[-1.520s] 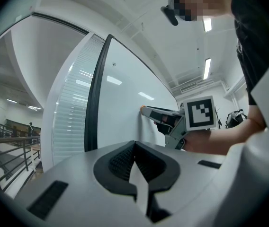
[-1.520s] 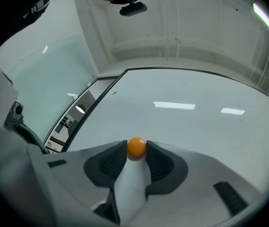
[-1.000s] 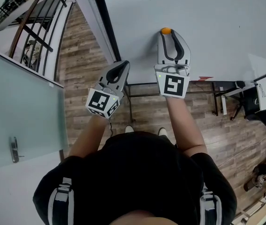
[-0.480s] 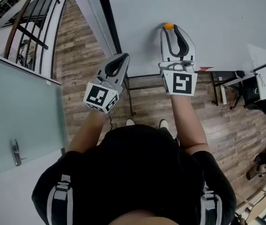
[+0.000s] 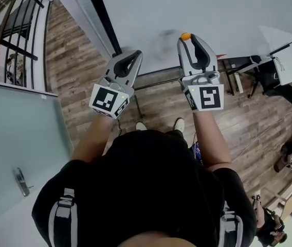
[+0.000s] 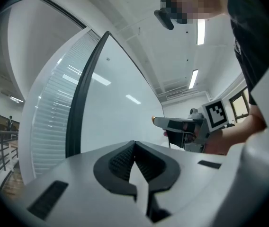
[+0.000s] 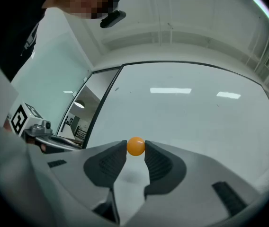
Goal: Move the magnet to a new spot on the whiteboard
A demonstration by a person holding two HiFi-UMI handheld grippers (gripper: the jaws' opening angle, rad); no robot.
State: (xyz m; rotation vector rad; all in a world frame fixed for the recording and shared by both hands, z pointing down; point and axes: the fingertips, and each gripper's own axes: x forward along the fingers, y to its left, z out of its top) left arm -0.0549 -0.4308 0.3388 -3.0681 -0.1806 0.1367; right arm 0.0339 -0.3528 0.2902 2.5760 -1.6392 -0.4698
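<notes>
Whiteboard (image 5: 197,6) across the top of the frame. Centre left, left gripper (image 5: 134,54), fingers pressed together on nothing. Centre right, right gripper (image 5: 187,38), fingers clamped on small orange ball magnet (image 7: 135,146), before the board's lower part.

We see the whiteboard (image 7: 196,112) as smooth and glossy, mirroring the ceiling lights in the right gripper view. The orange magnet (image 7: 135,145) looks like smooth plastic with a soft sheen. The left gripper (image 6: 134,143) and right gripper (image 7: 135,150) have matt grey plastic shells and black ribbed pads (image 7: 111,163). At the head view's left, the floor (image 5: 79,60) is grained wood planking and the glass panel (image 5: 17,133) is frosted
</notes>
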